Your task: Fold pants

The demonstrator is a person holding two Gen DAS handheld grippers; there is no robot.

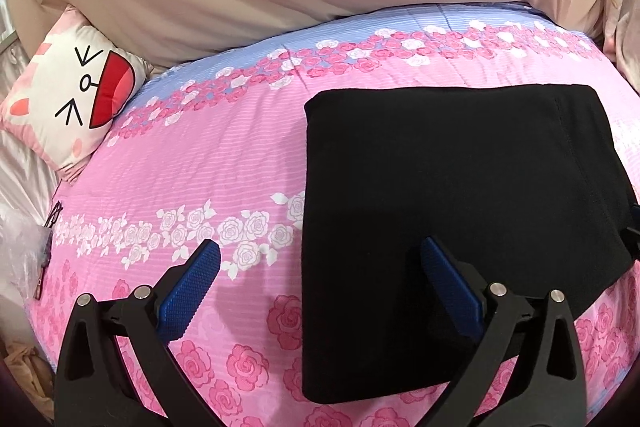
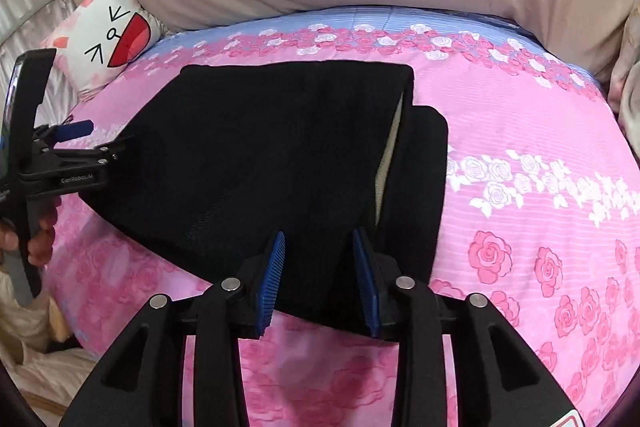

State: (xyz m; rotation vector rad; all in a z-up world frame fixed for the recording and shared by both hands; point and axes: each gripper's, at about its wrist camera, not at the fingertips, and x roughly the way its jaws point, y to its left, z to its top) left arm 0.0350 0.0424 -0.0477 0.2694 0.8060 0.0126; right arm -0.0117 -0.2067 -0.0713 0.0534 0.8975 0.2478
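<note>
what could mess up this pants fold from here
The black pants are folded, but one layer sticks out at the right edge with pale lining showing; tugging there may skew the stack. Both the left gripper and right gripper hover open over the near edge, so a pad might snag the floral quilt instead.

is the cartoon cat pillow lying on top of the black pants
No, the cat pillow sits at the bed's far left corner, apart from the folded black pants on the pink quilt.

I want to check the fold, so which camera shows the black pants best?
The right wrist view: the pants lie nearly whole, showing the layered right edge. The left wrist view shows the pants as a plain block, partly behind a finger.
</note>
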